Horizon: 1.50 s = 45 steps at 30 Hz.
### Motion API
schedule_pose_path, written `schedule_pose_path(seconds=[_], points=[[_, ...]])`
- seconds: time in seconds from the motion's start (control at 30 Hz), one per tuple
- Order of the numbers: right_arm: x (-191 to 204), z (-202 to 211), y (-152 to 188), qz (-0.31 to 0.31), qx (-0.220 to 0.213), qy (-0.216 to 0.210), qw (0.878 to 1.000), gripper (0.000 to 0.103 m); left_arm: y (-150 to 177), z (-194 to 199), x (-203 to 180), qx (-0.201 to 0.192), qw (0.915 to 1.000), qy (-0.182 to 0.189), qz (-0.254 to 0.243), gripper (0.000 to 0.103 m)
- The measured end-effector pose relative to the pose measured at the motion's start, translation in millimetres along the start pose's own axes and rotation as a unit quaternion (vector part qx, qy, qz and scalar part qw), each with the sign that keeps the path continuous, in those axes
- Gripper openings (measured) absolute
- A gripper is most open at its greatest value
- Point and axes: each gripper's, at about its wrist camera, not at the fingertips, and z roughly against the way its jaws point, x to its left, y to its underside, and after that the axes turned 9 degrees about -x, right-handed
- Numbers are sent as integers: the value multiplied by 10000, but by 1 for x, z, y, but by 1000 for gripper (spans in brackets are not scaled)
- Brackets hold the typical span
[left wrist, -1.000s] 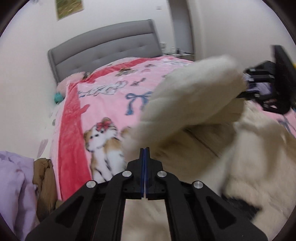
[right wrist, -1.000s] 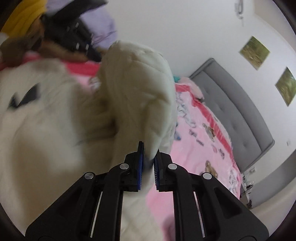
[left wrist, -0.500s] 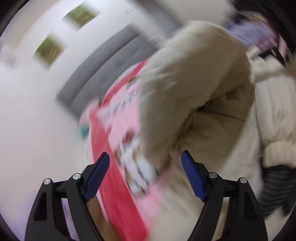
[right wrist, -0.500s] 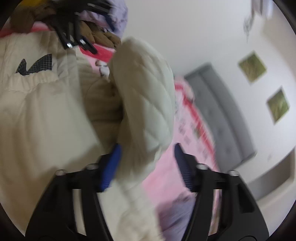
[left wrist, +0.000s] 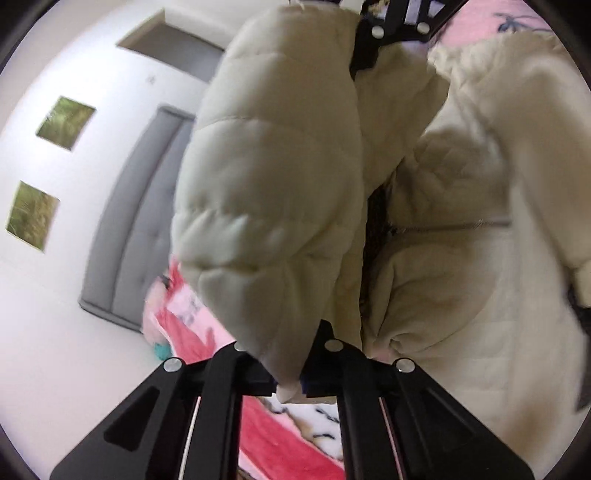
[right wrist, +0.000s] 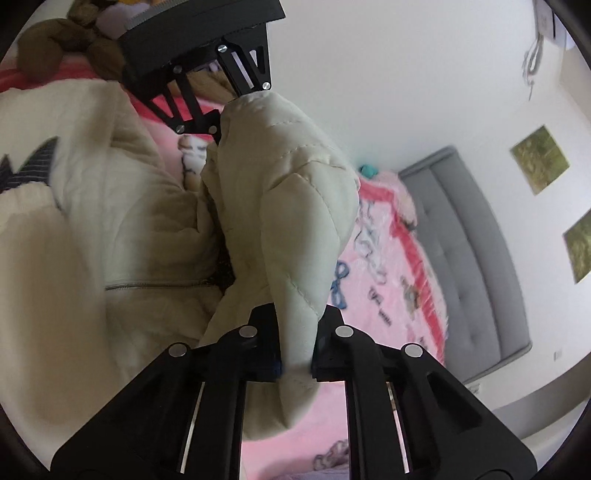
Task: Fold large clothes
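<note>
A cream quilted puffer jacket point(left wrist: 461, 229) lies on the pink bed, its zipper line showing in the right wrist view point(right wrist: 155, 285). One padded fold of it point(left wrist: 273, 177) is stretched between my two grippers. My left gripper point(left wrist: 290, 384) is shut on one end of that fold. My right gripper point(right wrist: 295, 363) is shut on the other end point(right wrist: 295, 221). Each gripper shows in the other's view: the right one at the top point(left wrist: 399, 22) and the left one at the top left point(right wrist: 207, 74). The fold is lifted above the jacket's body.
A pink cartoon-print blanket point(right wrist: 384, 280) covers the bed, with a grey padded headboard point(right wrist: 469, 251) against the wall. Brown and purple clothes point(right wrist: 55, 48) are piled at the bed's edge. Two framed pictures point(left wrist: 48, 166) hang on the white wall.
Both grippers opened half a second ago and have now shut again on the ends of the padded fold. Both cameras have swung round, and the two grippers now face each other along the fold.
</note>
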Motion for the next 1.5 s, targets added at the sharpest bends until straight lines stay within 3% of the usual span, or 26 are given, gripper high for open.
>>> schedule_pose_path(seconds=[0.2,0.3,0.4,0.5,0.6,0.73,0.8,0.9,0.97,1.0,1.07,1.13,1.17,1.2,1.23,1.27,1.3,1.33,1.4,1.47,1.5], points=[[32,71,5,814,-178,-237,9962,9,-33,83,-46,-384,9958,170,-817,7],[65,104,7,777,-118,-468,9958,9,-46,115,-81,-392,9958,312,-768,7],[101,115,10,1001,-32,-637,9929,9,-44,128,-125,-240,9944,454,-919,7],[125,119,16,747,86,-708,9947,9,-47,130,-164,-3,9952,540,-810,8],[154,109,28,807,245,-715,9939,9,-41,117,-192,114,9962,327,-795,8],[174,103,32,789,424,-518,9946,19,-36,108,-210,127,9984,-120,-540,25],[169,109,27,313,448,-485,9973,22,-41,109,-204,224,9989,-262,-319,31],[147,117,18,-646,548,-583,9947,34,-41,124,-193,367,9986,-322,204,52],[142,130,17,-934,623,-611,9918,40,-42,140,-176,407,9953,-388,788,73],[136,135,17,-1142,696,-525,9896,40,-38,144,-171,454,9926,-461,1028,74],[118,151,20,-1743,797,-431,9805,43,-35,163,-153,693,9817,-724,1620,74],[100,174,20,-2635,895,-288,9601,43,-41,177,-124,853,9648,-941,2303,76],[84,186,22,-3334,854,-189,9387,44,-45,180,-111,918,9563,-1032,2576,81],[69,192,24,-3926,770,-137,9164,44,-51,182,-92,1019,9408,-1183,3009,83],[49,200,31,-4865,483,-120,8723,51,-54,185,-72,1046,9202,-1235,3565,85],[38,198,32,-5250,279,-139,8505,56,-58,189,-58,981,9043,-1171,3987,85],[30,193,30,-5349,151,-47,8448,56,-58,185,-39,807,8835,-1097,4481,85],[24,181,23,-5227,54,119,8524,56,-57,177,-22,487,8591,-1037,4988,85],[19,153,19,-5091,-51,244,8604,55,-58,151,-17,172,8283,-947,5520,85],[20,127,27,-5330,-40,86,8460,51,-37,115,-23,329,8073,-744,5846,85],[22,122,31,-5377,7,85,8431,47,-35,96,-28,559,8023,-640,5908,84]])
